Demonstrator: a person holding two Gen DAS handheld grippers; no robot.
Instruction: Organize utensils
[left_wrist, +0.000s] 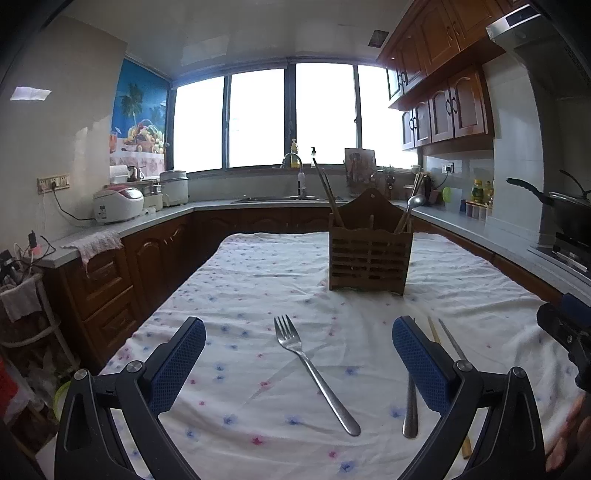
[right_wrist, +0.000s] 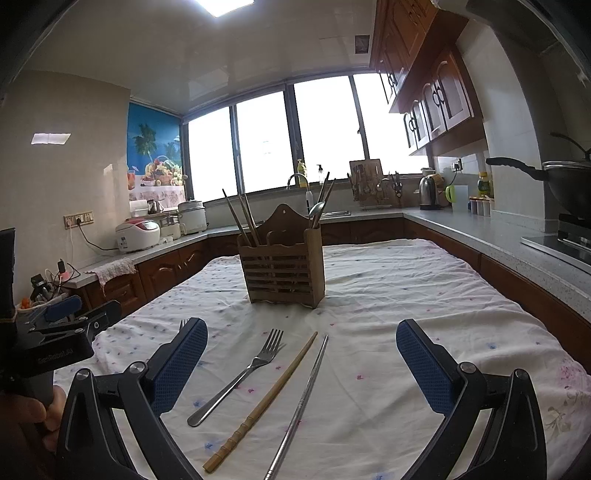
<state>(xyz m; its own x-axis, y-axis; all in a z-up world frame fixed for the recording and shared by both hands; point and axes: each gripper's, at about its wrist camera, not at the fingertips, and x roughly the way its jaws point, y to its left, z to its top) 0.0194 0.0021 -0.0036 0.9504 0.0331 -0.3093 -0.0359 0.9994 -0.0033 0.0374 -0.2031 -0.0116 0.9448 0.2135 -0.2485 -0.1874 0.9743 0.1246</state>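
A wooden utensil holder (left_wrist: 369, 254) (right_wrist: 284, 269) stands mid-table with chopsticks and a ladle in it. In the left wrist view a steel fork (left_wrist: 314, 373) lies between the fingers of my open, empty left gripper (left_wrist: 299, 354); a second fork's handle (left_wrist: 410, 410), a wooden chopstick (left_wrist: 434, 332) and a metal chopstick (left_wrist: 452, 343) lie partly hidden behind the right finger. In the right wrist view a fork (right_wrist: 240, 373), a wooden chopstick (right_wrist: 266, 398) and a metal chopstick (right_wrist: 303, 398) lie between the fingers of my open, empty right gripper (right_wrist: 303, 354). Another fork's tines (right_wrist: 182, 325) peek behind its left finger.
The table wears a white flowered cloth (left_wrist: 258, 280) (right_wrist: 406, 295). Counters run around it, with rice cookers (left_wrist: 118, 203) at left, a sink (left_wrist: 295, 197) at the back and a wok on the stove (right_wrist: 565, 181) at right. The other gripper shows at each view's edge (left_wrist: 565, 332) (right_wrist: 66, 325).
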